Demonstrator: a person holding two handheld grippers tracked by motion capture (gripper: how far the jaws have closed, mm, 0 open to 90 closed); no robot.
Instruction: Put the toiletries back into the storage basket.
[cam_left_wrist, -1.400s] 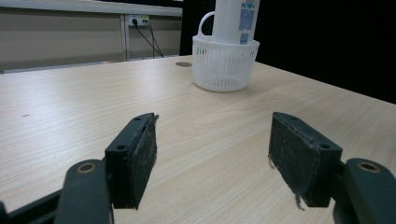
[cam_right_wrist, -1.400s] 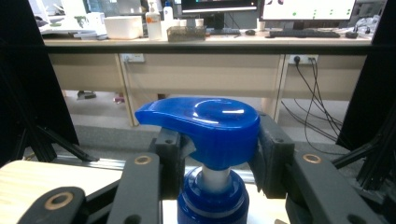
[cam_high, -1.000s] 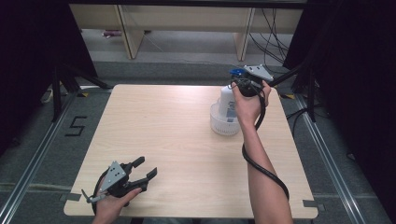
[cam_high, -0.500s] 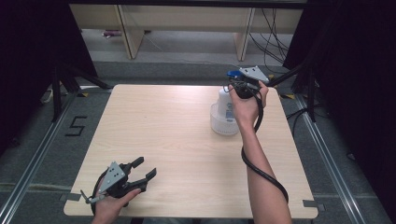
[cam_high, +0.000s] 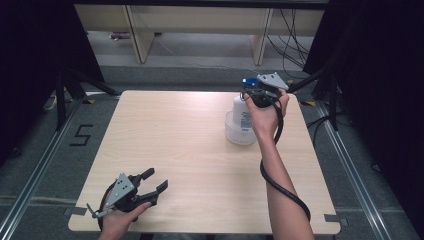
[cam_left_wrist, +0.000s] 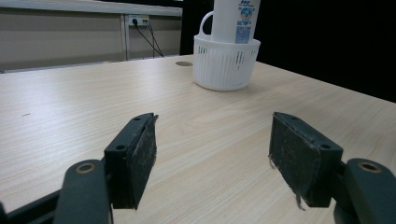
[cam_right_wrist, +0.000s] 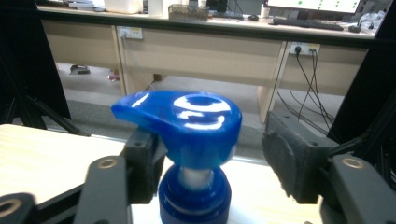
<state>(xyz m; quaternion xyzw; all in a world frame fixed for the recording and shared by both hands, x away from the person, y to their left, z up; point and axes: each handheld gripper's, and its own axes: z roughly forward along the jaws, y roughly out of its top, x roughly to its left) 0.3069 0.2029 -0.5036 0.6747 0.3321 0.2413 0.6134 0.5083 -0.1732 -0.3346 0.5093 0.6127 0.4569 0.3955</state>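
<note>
A: Bottle (cam_high: 243, 116) stands upright in the white basket (cam_high: 239, 134), right of centre in the high view, toward the table's far edge. Blue pump head (cam_right_wrist: 187, 121) fills the middle of the right gripper view.

B: Right gripper (cam_high: 256, 95)?

A: Up at the pump, upper right of the high view. Jaws apart. One pad looks to sit against the pump's neck at lower left of its own view; the other stands off at the right with a clear gap. Not clamped.

B: Left gripper (cam_high: 150, 182)?

A: Lower left of the high view, just above the table (cam_high: 175, 140), jaws wide, holding nothing. Its view looks across bare wood to the basket at top centre.

B: Risks?

A: Three, as I judge it. The pump head is rounded and glossy with a spout to one side, so a squeeze on the head could slip off or twist it. Closing lower on the neck looks safer. Second, one pad touching first would push the bottle sideways; it is tall, the basket shallow and light, so both could tip or slide toward the far edge. Third, a lift might drag the basket up if the bottle fits snugly, and the left gripper is well apart, no help steadying it.
</note>
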